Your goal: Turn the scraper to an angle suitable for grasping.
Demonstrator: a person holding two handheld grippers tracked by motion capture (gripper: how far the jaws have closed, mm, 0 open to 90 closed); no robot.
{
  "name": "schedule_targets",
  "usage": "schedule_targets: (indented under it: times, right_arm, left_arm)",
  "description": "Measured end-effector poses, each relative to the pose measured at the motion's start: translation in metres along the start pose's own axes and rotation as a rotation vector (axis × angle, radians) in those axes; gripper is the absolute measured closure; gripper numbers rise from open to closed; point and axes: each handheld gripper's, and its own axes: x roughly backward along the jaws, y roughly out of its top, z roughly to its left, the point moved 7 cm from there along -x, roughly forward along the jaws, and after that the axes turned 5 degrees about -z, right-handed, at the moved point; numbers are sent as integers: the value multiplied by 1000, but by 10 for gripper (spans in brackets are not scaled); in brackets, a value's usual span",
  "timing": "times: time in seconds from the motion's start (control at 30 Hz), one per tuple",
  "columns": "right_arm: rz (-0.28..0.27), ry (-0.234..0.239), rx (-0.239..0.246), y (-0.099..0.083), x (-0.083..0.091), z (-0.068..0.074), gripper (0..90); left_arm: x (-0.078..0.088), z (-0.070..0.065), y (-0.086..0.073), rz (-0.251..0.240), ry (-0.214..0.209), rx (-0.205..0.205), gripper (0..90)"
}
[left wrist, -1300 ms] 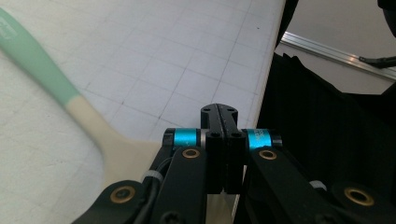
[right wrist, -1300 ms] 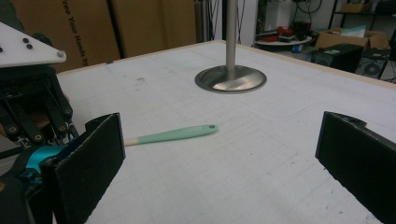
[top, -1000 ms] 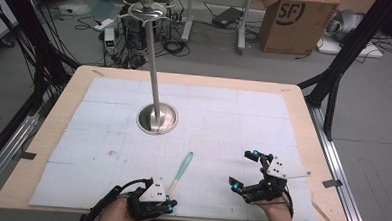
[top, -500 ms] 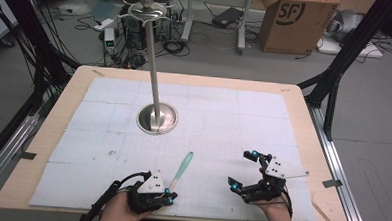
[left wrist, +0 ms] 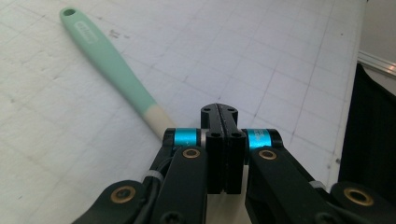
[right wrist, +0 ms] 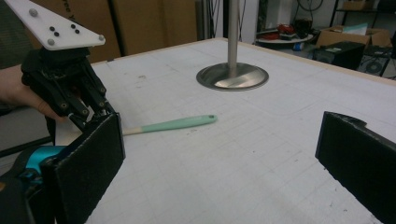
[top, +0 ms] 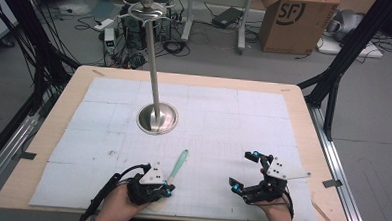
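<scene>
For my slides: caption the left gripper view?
Left gripper, jaws shut, beside the mint-green utensil handle lying on the gridded white mat.

A mint-handled tool lay just nearer than the metal stand; the left gripper touched its near end, the right gripper gaped farther right.

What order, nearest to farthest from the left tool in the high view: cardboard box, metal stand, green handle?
From the left tool:
1. Green handle, right beside it.
2. Metal stand, mid-table.
3. Cardboard box, on the floor beyond the table.
</scene>
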Motion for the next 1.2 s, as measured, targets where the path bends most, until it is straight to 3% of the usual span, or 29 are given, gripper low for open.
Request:
schedule_targets:
  times: [0.6, 0.7, 0.8, 0.9, 1.0, 1.1, 1.2]
  right_arm:
    - [4, 6, -1, 0, -3, 1, 3]
    - [3, 9, 3, 1, -4, 1, 3]
    - [7, 17, 1, 1, -4, 2, 2]
    - [4, 17, 3, 1, -5, 2, 3]
    - [5, 18, 1, 2, -5, 2, 3]
    - [0, 11, 2, 2, -4, 1, 3]
    - [-1, 12, 3, 3, -4, 1, 3]
  left_arm:
    - [35, 26, -23, 1, 37, 51, 898]
    - [40, 31, -27, 4, 43, 74, 898]
    - [42, 32, -28, -4, 26, 122, 897]
    - [44, 37, -25, -34, 61, 122, 897]
    - [50, 48, -20, -96, 110, 132, 897]
    - [54, 67, -19, -121, 187, 162, 898]
    - [52, 85, -21, -116, 284, 152, 897]
